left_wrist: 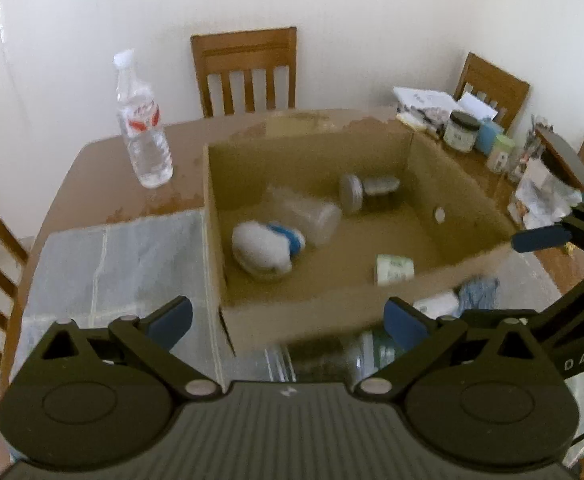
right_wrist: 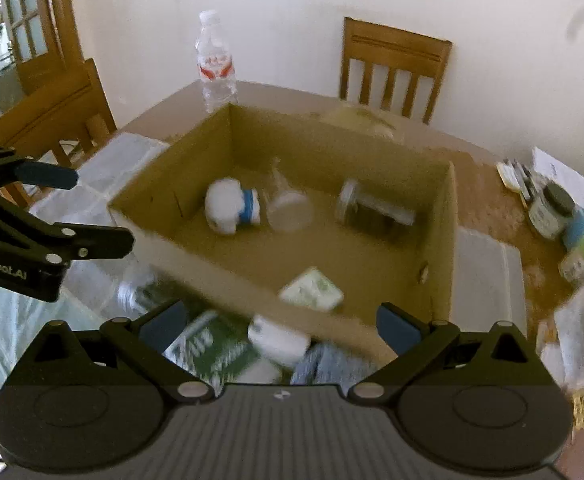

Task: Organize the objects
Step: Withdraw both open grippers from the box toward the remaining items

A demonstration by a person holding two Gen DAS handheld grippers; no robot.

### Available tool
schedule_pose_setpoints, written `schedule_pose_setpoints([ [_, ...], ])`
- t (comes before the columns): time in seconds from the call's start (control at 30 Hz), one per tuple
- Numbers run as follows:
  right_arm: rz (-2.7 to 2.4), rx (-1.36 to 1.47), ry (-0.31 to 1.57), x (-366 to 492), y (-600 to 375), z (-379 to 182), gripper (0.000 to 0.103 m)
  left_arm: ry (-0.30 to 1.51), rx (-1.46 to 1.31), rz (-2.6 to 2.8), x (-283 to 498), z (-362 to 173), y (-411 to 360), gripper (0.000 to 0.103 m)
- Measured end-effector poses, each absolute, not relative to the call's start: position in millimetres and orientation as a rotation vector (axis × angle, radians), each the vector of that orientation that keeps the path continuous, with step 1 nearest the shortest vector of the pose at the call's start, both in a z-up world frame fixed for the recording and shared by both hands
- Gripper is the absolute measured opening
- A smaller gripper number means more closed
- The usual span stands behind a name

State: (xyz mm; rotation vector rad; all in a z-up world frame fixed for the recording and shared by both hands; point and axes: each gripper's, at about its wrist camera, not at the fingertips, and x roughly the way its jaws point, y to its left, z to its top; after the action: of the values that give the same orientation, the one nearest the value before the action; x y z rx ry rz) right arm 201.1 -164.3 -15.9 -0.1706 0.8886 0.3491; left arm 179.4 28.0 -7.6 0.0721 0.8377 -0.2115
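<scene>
Two wrist views of a wooden surface (left_wrist: 92, 168) that is carrying an open cardboard box (left_wrist: 216, 240). Both views are blurring slightly.

Left tool (left_wrist: 288, 314): its blue-padded fingers are standing wide apart over the near wall of the box, gripping nothing. Right tool (right_wrist: 278, 320): its fingers are likewise standing at full spread, with nothing pressed between the pads.

Inside the box, four things are lying on the floor: a white and blue soft toy (left_wrist: 266, 246) towards the left, a clear plastic cup (left_wrist: 307, 212) on its side touching the toy, a lidded jar (left_wrist: 365, 192) on its side near the far right corner, and a small pale green packet (left_wrist: 393, 268) by the near wall.

In front of the box, on a clear plastic sheet (left_wrist: 112, 264), a clear bottle with a green label (right_wrist: 212, 346), a white tube-like item (right_wrist: 278, 338) and a blue cloth (right_wrist: 331, 362) are lying just beside one another, under the right tool's fingers.

A water bottle (left_wrist: 142, 128) is standing upright on the surface, beyond the box's far left corner. A dark-lidded jar (left_wrist: 460, 131) and loose papers are crowding the right edge. Wooden chairs (left_wrist: 246, 70) are standing around the surface.
</scene>
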Motion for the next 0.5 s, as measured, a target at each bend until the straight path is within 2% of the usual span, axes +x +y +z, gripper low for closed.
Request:
schedule_pose_setpoints([
  [0.5, 0.268, -0.089, 0.963, 148.0, -179.3, -42.9, 0.103, 0.938, 0.076, -0.247, 124.7, -48.3, 31.9, 0.101],
])
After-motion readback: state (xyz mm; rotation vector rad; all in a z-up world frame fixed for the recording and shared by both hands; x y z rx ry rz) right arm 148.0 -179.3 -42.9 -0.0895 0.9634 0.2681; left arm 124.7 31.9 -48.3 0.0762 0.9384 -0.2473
